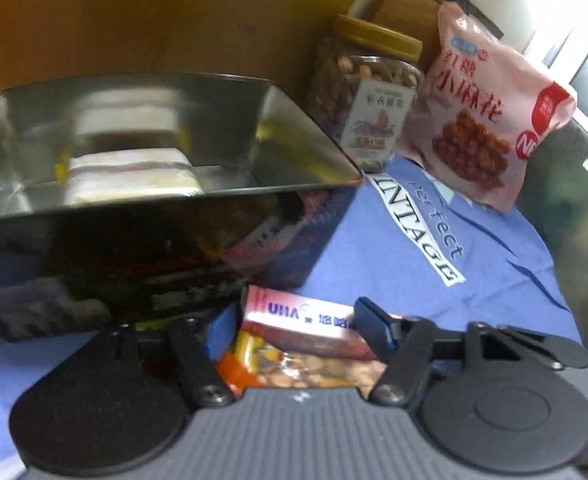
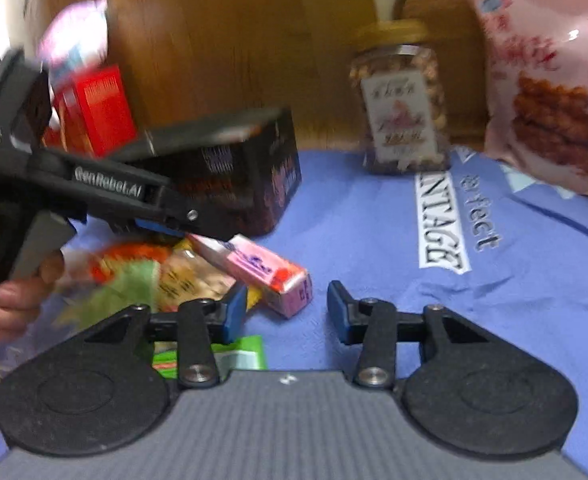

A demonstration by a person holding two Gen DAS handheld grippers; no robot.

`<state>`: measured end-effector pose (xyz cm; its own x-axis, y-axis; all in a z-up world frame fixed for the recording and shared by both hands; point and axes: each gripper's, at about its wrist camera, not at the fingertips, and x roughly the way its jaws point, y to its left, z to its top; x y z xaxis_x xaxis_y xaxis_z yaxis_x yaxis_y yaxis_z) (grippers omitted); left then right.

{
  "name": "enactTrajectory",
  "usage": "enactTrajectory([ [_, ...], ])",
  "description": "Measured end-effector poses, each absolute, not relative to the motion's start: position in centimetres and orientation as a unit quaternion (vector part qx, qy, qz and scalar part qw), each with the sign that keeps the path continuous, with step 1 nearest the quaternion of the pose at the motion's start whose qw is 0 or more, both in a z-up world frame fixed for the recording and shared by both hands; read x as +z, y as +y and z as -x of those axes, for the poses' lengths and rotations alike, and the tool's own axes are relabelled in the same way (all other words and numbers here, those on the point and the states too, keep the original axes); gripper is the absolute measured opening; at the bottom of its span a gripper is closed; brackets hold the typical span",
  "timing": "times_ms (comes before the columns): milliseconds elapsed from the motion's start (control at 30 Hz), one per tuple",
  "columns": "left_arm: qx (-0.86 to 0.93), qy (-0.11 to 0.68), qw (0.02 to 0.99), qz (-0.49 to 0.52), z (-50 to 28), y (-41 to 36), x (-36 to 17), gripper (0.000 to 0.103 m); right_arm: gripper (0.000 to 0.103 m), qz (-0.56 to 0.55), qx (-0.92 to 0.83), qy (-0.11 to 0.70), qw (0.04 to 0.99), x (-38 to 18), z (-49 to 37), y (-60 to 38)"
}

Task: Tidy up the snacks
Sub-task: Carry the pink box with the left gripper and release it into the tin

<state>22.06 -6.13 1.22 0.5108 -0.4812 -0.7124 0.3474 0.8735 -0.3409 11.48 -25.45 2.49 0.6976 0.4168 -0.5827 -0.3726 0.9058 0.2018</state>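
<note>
A pink UHA candy box (image 1: 298, 316) lies on a clear nut packet (image 1: 306, 372) in front of an open black tin (image 1: 133, 256). My left gripper (image 1: 296, 330) stands open, its blue pads on either side of the box; I see no pad pressing on it. In the right wrist view the left gripper (image 2: 165, 224) reaches over the far end of the pink box (image 2: 261, 272), a hand (image 2: 13, 292) on its handle. My right gripper (image 2: 287, 312) is open just short of the box's near end, with only blue cloth between its fingers.
A white wrapped packet (image 1: 133, 176) lies inside the tin. A nut jar (image 1: 368, 92) and a pink snack bag (image 1: 486, 120) stand at the back right by a wooden panel (image 1: 173, 12). A red box (image 2: 97, 108) is behind the tin, and a green packet (image 2: 233, 354) is under my right gripper.
</note>
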Motion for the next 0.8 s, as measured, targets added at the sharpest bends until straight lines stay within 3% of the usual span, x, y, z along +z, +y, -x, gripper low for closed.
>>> enactTrajectory([
  [233,-0.263,0.413,0.87,0.062,-20.6,-8.0,1.9,0.057,0.032,-0.051,0.189,0.308,0.931,3.0,-9.6,-27.5],
  [467,-0.273,0.324,0.903,0.073,-16.5,-5.3,7.6,0.056,0.032,-0.044,0.199,0.226,0.953,7.6,-7.8,-26.9],
  [633,-0.218,0.287,0.928,0.095,-17.9,-0.9,10.0,0.057,0.032,-0.006,0.231,0.181,0.956,9.6,-11.0,-22.3],
  [800,-0.163,0.305,0.93,0.126,-21.7,2.6,8.3,0.057,0.035,0.006,0.251,0.204,0.946,8.1,-16.3,-18.2],
])
